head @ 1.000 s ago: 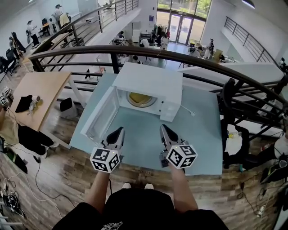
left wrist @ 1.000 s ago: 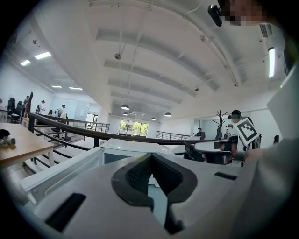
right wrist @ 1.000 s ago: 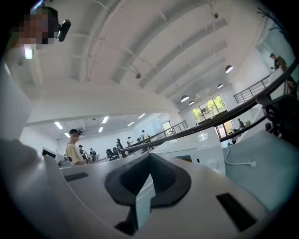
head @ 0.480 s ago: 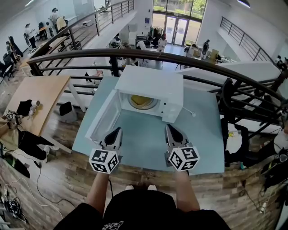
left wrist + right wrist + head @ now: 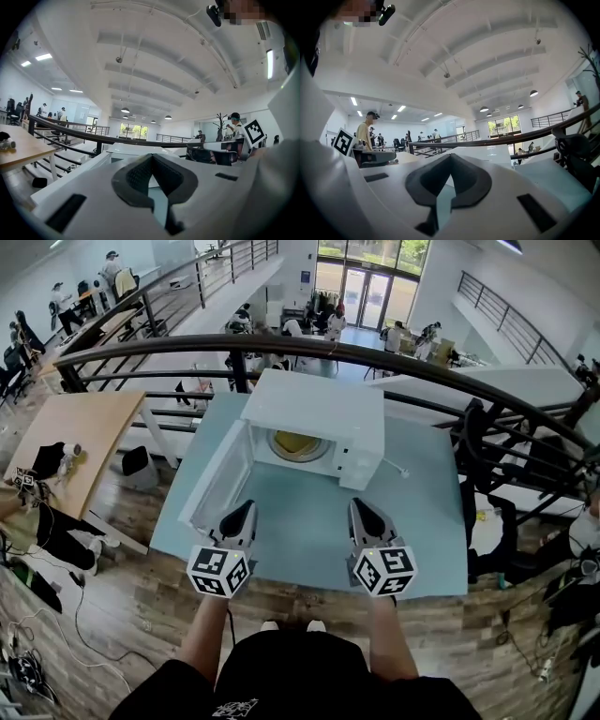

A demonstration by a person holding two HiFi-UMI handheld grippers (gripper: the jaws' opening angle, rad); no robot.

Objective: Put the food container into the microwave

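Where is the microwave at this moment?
In the head view, the microwave stands at the far middle of the light blue table, just before the railing, its door swung open to the left.

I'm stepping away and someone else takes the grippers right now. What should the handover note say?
Left gripper: jaws shut, empty, above the table near its front edge.
Right gripper: the same.
Microwave: on the table, door swung open to the left. A round yellowish item, likely the food container, sits inside.
Done: container apparently in.
Left: probably closing the door.
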